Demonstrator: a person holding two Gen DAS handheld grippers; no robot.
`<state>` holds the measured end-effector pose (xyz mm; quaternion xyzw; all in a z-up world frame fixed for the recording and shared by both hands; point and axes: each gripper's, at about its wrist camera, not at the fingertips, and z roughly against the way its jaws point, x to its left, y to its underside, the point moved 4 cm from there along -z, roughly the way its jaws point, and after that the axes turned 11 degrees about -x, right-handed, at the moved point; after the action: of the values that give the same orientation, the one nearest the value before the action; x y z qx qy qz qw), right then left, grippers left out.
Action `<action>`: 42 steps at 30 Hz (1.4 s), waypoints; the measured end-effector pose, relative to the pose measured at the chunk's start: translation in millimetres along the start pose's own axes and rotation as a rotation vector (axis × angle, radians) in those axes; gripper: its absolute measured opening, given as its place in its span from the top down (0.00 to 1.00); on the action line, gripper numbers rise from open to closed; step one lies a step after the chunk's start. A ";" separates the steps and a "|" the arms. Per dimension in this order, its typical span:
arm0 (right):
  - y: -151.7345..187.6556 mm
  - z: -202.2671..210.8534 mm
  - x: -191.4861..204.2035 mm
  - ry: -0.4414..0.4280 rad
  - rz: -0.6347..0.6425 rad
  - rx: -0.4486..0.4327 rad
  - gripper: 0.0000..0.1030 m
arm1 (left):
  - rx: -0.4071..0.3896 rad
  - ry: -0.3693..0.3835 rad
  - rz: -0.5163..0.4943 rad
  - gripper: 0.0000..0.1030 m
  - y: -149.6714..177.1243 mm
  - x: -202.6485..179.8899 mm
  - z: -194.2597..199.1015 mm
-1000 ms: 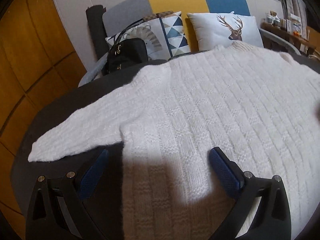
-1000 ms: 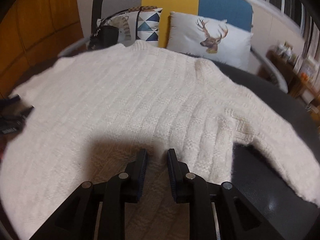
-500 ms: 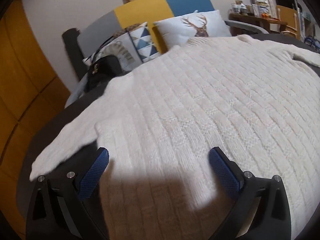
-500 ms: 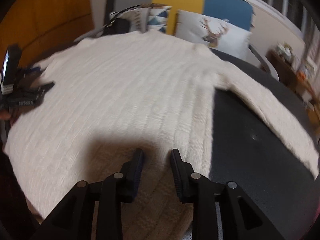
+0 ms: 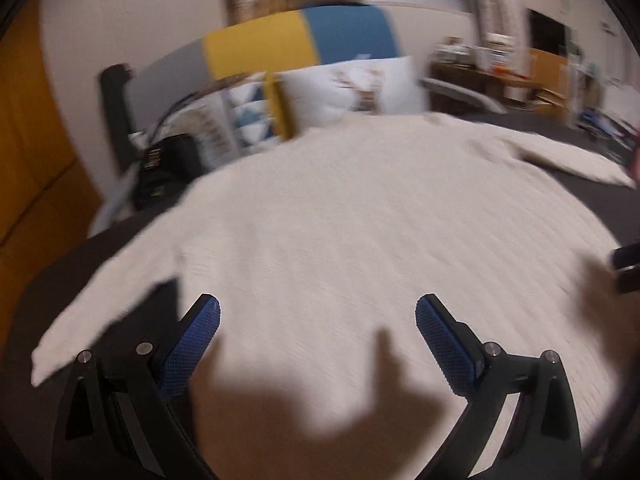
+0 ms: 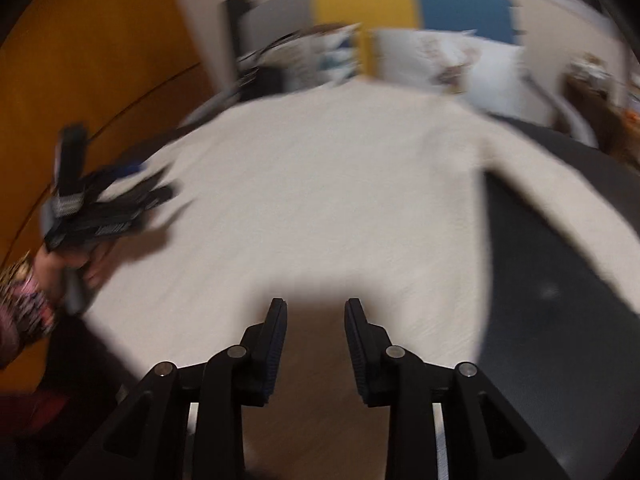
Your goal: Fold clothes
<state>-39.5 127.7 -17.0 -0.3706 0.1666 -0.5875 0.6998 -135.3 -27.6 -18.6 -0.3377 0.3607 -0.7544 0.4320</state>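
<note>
Left wrist view. Cream knit sweater (image 5: 360, 216): spread flat, front down or up not discernible through blur, on dark table (image 5: 80, 272); laid out this way presumably so sleeves and sides can be folded inward. One sleeve (image 5: 108, 304) stretched outward at lower left, other sleeve (image 5: 572, 156) lying out at upper right. Left gripper (image 5: 318, 336): jaws spread wide, nothing between the blue pads, poised above the hem region near the armpit of the lower-left sleeve; likely set wide ready to pinch a fold of knit. Beyond the table: sofa (image 5: 300, 36) with grey, yellow and blue panels, cushions (image 5: 352, 88), black bag (image 5: 168, 168).

Right wrist view. Same sweater (image 6: 320, 208) filling the centre, sleeve (image 6: 560, 200) running out toward the right over bare table (image 6: 540, 280). Right gripper (image 6: 316, 320): jaws parted narrowly, having just been opening, no cloth between them, hovering over the hem; apparently released and being repositioned. Left gripper (image 6: 132, 196) seen at far left, held in a hand (image 6: 60, 268) with patterned sleeve (image 6: 24, 308), over the sweater's edge.
</note>
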 end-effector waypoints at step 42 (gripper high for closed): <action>43.8 -16.0 95.1 -0.012 0.469 0.033 0.77 | 0.100 0.011 -0.030 0.01 30.5 -44.0 13.6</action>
<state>4.6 34.1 -39.7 -0.3137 0.2346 -0.4092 0.8241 -94.1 -2.8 -45.9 -0.3171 0.3199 -0.7797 0.4350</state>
